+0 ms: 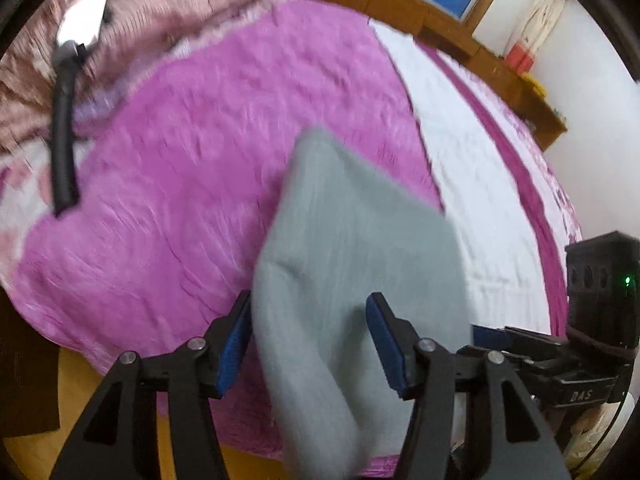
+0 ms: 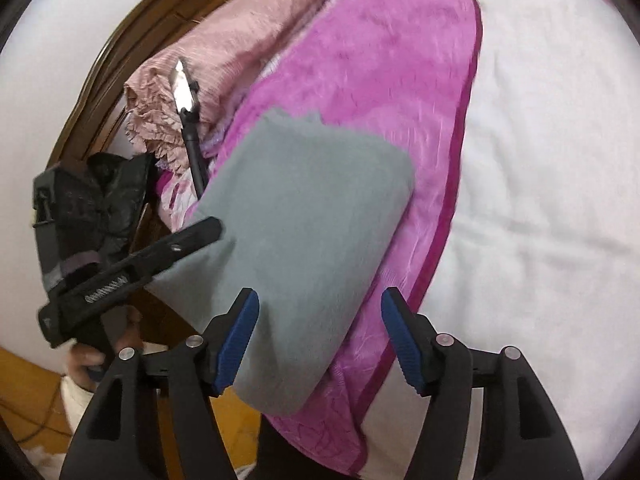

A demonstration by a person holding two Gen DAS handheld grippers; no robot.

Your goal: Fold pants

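**Grey pants folded on the pink blanket**

Your left gripper point(image 1: 308, 344) has its jaws spread wide, holding nothing, over the near end of the grey pants point(image 1: 352, 256). Your right gripper point(image 2: 320, 340) is likewise spread wide and empty. The pants lie folded on the pink blanket point(image 2: 380, 80) at the bed's edge.

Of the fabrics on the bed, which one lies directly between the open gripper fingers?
The folded grey pants. The magenta blanket lies under them, and the pink ruffled cover is bunched farther away.
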